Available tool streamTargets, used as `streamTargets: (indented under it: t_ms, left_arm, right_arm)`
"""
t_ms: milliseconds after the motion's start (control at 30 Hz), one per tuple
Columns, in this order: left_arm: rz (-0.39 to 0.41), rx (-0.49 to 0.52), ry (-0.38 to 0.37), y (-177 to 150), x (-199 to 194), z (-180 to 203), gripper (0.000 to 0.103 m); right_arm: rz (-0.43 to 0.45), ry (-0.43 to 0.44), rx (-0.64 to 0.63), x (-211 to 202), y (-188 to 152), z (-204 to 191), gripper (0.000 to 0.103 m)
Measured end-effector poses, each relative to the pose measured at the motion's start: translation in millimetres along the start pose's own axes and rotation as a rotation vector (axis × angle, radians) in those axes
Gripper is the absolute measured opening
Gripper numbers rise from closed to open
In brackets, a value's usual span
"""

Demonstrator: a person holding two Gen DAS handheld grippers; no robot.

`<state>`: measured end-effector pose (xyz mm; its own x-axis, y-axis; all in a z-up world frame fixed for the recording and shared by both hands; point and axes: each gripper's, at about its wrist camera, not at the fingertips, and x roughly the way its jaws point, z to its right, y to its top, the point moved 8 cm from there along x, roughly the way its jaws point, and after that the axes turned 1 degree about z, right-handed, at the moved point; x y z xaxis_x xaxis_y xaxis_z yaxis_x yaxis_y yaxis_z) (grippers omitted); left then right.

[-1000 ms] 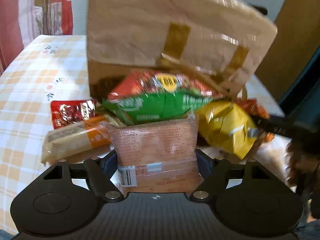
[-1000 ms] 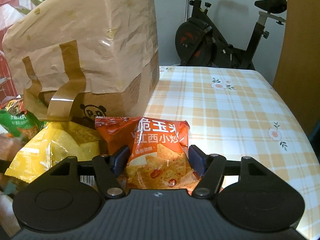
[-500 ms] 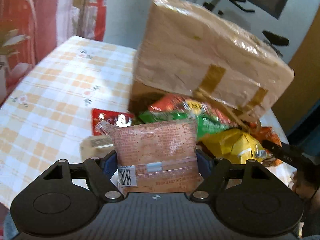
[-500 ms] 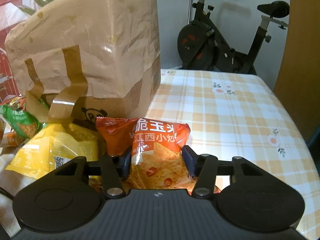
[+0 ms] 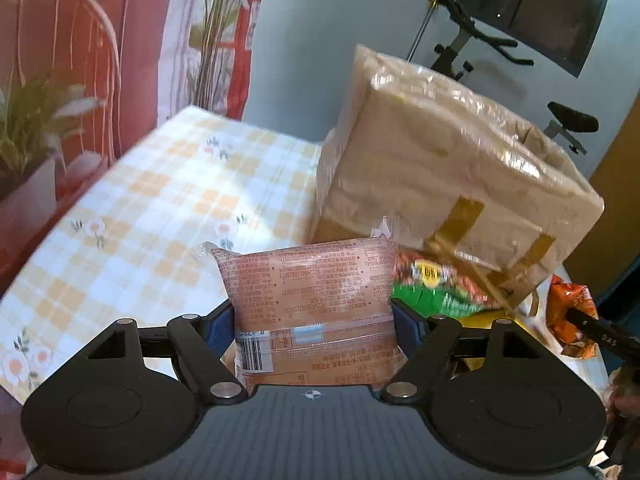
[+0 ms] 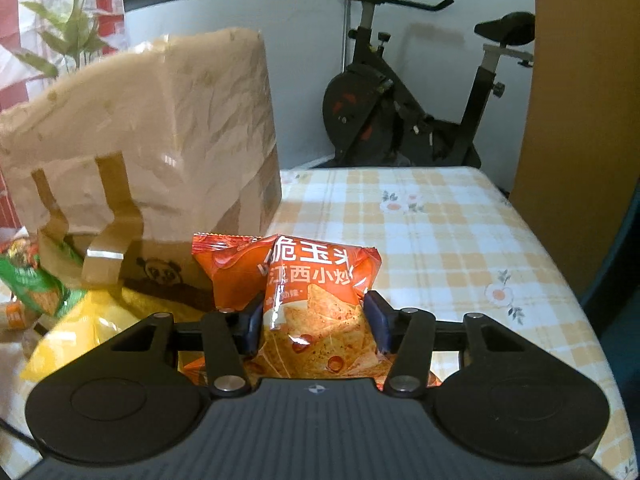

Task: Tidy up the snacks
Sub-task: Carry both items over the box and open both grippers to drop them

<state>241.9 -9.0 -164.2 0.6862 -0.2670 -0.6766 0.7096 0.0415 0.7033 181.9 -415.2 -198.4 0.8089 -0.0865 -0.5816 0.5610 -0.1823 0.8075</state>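
Left wrist view: the pale orange packet (image 5: 312,300) sits clamped between the blue pads of the left hand-held gripper (image 5: 313,320), lifted above the checked counter (image 5: 160,216), barcode end nearest the camera. In the right wrist view the right hand-held gripper (image 6: 314,322) has just been closing, and its pads now pinch the orange chip bag (image 6: 304,300), which creases at the waist where they bite.

Behind both packets lies the rest of the heap: a green bag (image 5: 436,300) and a yellow bag (image 6: 68,332) spill out at the mouth of the brown paper bag (image 6: 160,140), which lies tipped on its side with its taped handles toward the snacks. An exercise bike (image 6: 420,112) stands beyond the far edge of the counter, and a plant (image 5: 32,120) to one side.

By my judgement the sorting is at an early stage: two snacks are in hand but not set down anywhere, and no ordered row or group shows on the cloth. At least the green and yellow bags remain in the jumble, and the open stretches of counter on either side look like the likely places to lay things out.
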Motion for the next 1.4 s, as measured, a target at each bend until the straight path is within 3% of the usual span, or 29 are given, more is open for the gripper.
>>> streamTargets:
  t_ms: [433, 800, 1000, 1167, 1400]
  left_arm:
    - [0.104, 0.035, -0.003, 35.7, -14.1, 10.9, 0.080]
    - [0.254, 0.126, -0.059, 102.9, -28.5, 45.9, 0.080]
    - [0.316, 0.194, -0.117, 144.6, -18.3, 84.6, 0.080]
    - [0.313, 0.221, -0.175, 169.7, 5.5, 118.7, 0.080]
    - [0.247, 0.207, -0.191, 175.1, 49.8, 136.5, 0.080]
  right_arm:
    - [0.140, 0.003, 0.030, -23.6, 49.1, 6.0, 0.053]
    - [0.319, -0.034, -0.031, -53.7, 121.0, 5.8, 0.053]
    - [0.410, 0.036, -0.118, -57.8, 168.7, -31.7, 0.053]
    - [0.450, 0.096, -0.216, -44.4, 192.6, -80.6, 0.053]
    - [0.372, 0.181, -0.280, -0.8, 192.5, -136.1, 0.053]
